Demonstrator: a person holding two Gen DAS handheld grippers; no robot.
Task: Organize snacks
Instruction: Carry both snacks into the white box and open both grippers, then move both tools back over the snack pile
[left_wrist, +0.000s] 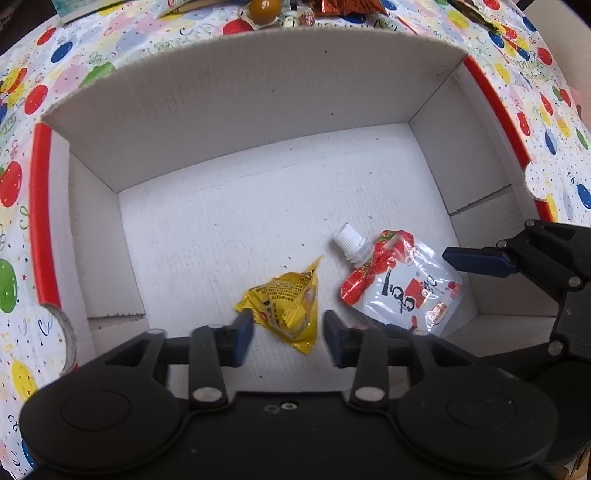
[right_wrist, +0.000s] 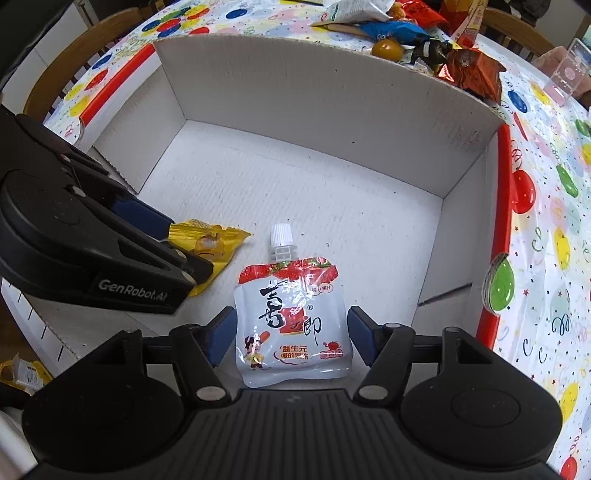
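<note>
Inside the white cardboard box (left_wrist: 236, 110), a yellow packet (left_wrist: 286, 314) and spouted pouch (right_wrist: 291, 321), both grippers' jaws released.

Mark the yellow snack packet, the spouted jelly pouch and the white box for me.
yellow snack packet (left_wrist: 286, 312), left wrist view, middle of wrapper.
spouted jelly pouch (right_wrist: 291, 317), right wrist view, printed front.
white box (left_wrist: 258, 110), left wrist view, far inner wall.

Your two wrist views look steeply down, close, into the same white box (left_wrist: 240, 110) (each from its own side); both share its floor.
</note>
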